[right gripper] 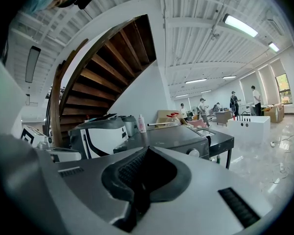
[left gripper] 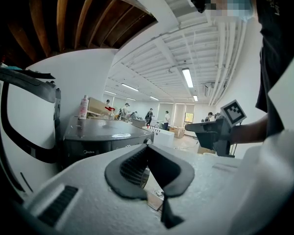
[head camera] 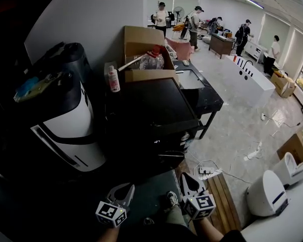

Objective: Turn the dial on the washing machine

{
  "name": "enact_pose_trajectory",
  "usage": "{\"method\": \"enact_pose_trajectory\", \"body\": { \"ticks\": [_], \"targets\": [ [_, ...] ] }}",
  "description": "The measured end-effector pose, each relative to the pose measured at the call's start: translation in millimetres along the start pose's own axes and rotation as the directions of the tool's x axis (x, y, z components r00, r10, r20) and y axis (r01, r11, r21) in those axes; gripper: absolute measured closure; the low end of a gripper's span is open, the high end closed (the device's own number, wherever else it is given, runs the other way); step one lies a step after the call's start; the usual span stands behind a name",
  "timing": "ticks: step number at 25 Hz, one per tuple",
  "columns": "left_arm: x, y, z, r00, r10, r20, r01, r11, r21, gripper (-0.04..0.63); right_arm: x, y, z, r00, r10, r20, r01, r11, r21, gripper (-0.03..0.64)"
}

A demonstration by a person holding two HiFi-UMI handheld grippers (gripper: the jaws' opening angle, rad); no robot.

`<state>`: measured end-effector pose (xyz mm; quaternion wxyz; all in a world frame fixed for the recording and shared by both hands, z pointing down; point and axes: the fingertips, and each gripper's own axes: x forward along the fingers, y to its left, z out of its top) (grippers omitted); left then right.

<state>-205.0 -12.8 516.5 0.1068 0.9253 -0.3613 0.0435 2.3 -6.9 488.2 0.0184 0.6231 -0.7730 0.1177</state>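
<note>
The dial [right gripper: 193, 152] sits on the front panel of the dark washing machine [head camera: 152, 107], close to the front corner on my right, and nothing is in contact with it. Finding: by these views the task has not begun, and the approach, the grip and the whole turn are left to do. My left gripper [head camera: 122, 191] is closed, jaws together with nothing between them. My right gripper [head camera: 191, 184] is in the same condition, closed and empty. I hold both low, near each other and well apart from the machine's front. In the right gripper view the dial lies ahead, a little right of the jaw line. In the left gripper view it shows just over the top edge of the jaws. In my judgement the right gripper has the straighter line, and its jaws must open before they can seat on the dial. A pink-and-white bottle [head camera: 113, 78] stands at the machine's rear left, a cardboard box [head camera: 141, 39] behind it, and a white-and-black appliance [head camera: 73, 130] to the left.
</note>
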Motion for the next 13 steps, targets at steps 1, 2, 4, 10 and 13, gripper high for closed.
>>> {"method": "enact_pose_trajectory", "body": {
  "ticks": [1,2,4,10,13],
  "targets": [
    [0.0,-0.3,0.2,1.000,0.001,0.000,-0.001,1.000,-0.002,0.588,-0.2,-0.3,-0.4,1.000,0.002,-0.001,-0.002,1.000,0.000,0.619],
    [-0.1,-0.3,0.2,1.000,0.004,0.000,-0.004,1.000,-0.003,0.588,-0.2,-0.3,-0.7,1.000,0.003,-0.002,-0.003,1.000,0.002,0.618],
    [-0.2,0.6,-0.4,1.000,0.008,0.000,-0.008,1.000,-0.005,0.588,0.3,1.7,-0.5,1.000,0.005,-0.006,-0.005,1.000,0.009,0.618],
    [0.9,-3.0,-3.4,1.000,0.006,-0.007,-0.006,1.000,-0.005,0.588,0.2,-0.5,3.8,1.000,0.007,0.020,-0.007,1.000,0.014,0.619],
    [2.4,-4.9,-3.0,1.000,0.005,-0.008,-0.005,1.000,0.001,0.588,-0.2,-2.0,1.5,1.000,0.006,0.010,-0.006,1.000,0.018,0.620]
  ]
}}
